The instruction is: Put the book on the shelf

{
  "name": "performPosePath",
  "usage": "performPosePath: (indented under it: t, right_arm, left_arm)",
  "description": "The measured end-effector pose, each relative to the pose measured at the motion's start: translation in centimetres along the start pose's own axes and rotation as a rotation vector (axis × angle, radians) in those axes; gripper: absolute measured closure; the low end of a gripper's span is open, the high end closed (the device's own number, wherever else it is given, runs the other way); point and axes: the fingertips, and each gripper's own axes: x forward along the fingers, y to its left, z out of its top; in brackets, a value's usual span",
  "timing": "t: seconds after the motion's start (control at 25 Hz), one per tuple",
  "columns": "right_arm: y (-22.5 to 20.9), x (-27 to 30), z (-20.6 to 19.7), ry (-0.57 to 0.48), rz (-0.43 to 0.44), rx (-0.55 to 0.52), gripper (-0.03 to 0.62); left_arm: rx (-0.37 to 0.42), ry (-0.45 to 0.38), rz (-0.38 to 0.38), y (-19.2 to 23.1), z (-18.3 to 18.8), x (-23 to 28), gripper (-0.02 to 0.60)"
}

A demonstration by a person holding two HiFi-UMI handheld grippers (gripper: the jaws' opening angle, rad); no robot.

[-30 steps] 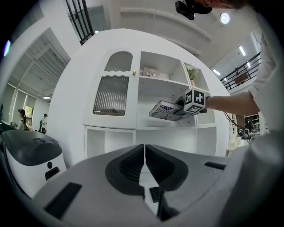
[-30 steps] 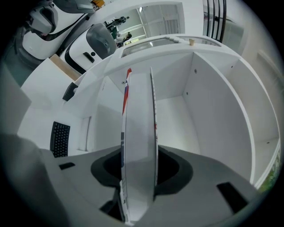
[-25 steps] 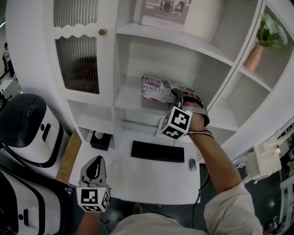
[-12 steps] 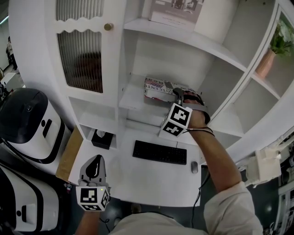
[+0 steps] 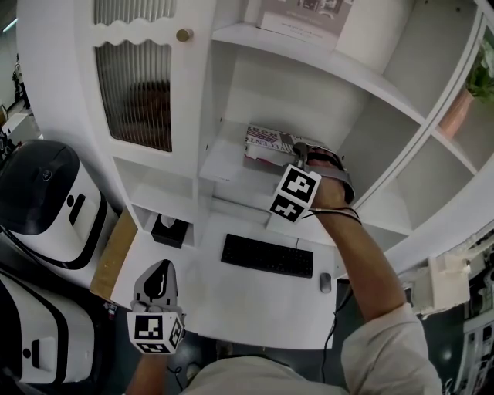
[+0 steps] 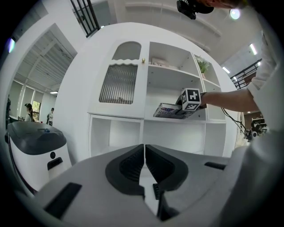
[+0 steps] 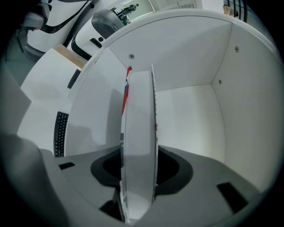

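Observation:
The book [image 5: 270, 145] has a red, white and blue cover and lies flat inside the middle compartment of the white shelf unit [image 5: 224, 166]. My right gripper [image 5: 297, 158] is shut on its near edge. In the right gripper view the book's page edge [image 7: 138, 133] stands between the jaws, with the compartment's white walls behind it. My left gripper [image 5: 160, 284] hangs low at the left over the desk, shut and empty. The left gripper view shows its jaws [image 6: 144, 164] closed together, and the book [image 6: 171, 111] far off in the shelf.
A black keyboard [image 5: 266, 255] and a mouse [image 5: 325, 282] lie on the white desk [image 5: 231, 301] below the shelf. A black box [image 5: 167, 230] sits at the desk's back left. Large white and black machines [image 5: 46, 204] stand at the left. A framed picture [image 5: 301, 15] rests on the upper shelf.
The right gripper and book have shifted slightly further into the compartment. The head view has drifted a little. The left gripper has stayed put.

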Motion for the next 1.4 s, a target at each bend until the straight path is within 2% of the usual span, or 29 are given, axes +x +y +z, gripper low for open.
performPosePath:
  t: [0.28, 0.6, 1.0, 1.4]
  right_arm:
    - [0.5, 0.0, 0.6, -0.025, 0.042, 0.011, 0.414]
    - [1.3, -0.5, 0.8, -0.063, 0.217, 0.023, 0.367]
    - [2.9, -1.3, 1.0, -0.084, 0.391, -0.014, 0.317]
    - [4.3, -2.0, 0.8, -0.091, 0.552, -0.045, 0.302]
  left_arm:
    - [-0.002, 0.005, 0.014, 0.1, -0.4, -0.3, 0.568]
    - [-0.009, 0.015, 0.024, 0.4, -0.8, -0.6, 0.568]
    - [-0.006, 0.022, 0.025, 0.3, -0.8, -0.6, 0.568]
    - [-0.001, 0.025, 0.021, -0.1, -0.8, -0.5, 0.568]
